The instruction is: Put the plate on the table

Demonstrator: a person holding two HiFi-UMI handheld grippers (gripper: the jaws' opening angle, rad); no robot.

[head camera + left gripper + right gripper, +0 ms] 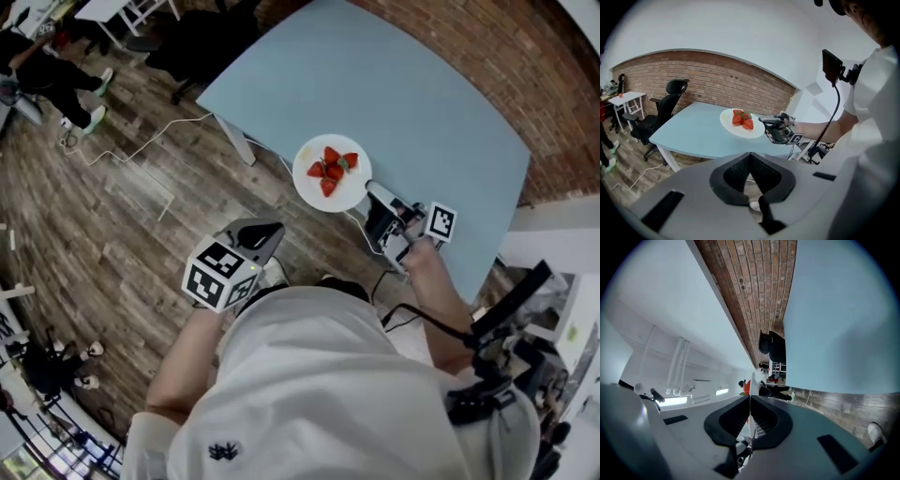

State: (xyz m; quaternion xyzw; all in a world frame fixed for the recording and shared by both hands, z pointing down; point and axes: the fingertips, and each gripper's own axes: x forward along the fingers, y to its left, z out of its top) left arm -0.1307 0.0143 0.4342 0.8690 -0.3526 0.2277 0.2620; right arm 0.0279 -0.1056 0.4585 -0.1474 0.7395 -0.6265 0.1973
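Observation:
A white plate [330, 175] with several strawberries [330, 169] sits level over the near edge of the light blue table [403, 103]. I cannot tell whether it rests on the top. My right gripper [370, 192] is shut on the plate's right rim. In the right gripper view the plate [749, 404] shows edge-on as a thin white line between the closed jaws of the right gripper [749, 397]. The left gripper view shows the plate [740, 124] held by the right gripper [766, 121]. My left gripper [267, 230] hangs low over the floor, shut and empty, its own view showing the tips [750, 154] together.
A brick wall [487, 56] runs behind the table. A black office chair [670, 101] stands at the table's far end, and a white desk [628, 98] beyond it. A white cable [141, 150] trails across the wooden floor. A person [47, 75] sits at far left.

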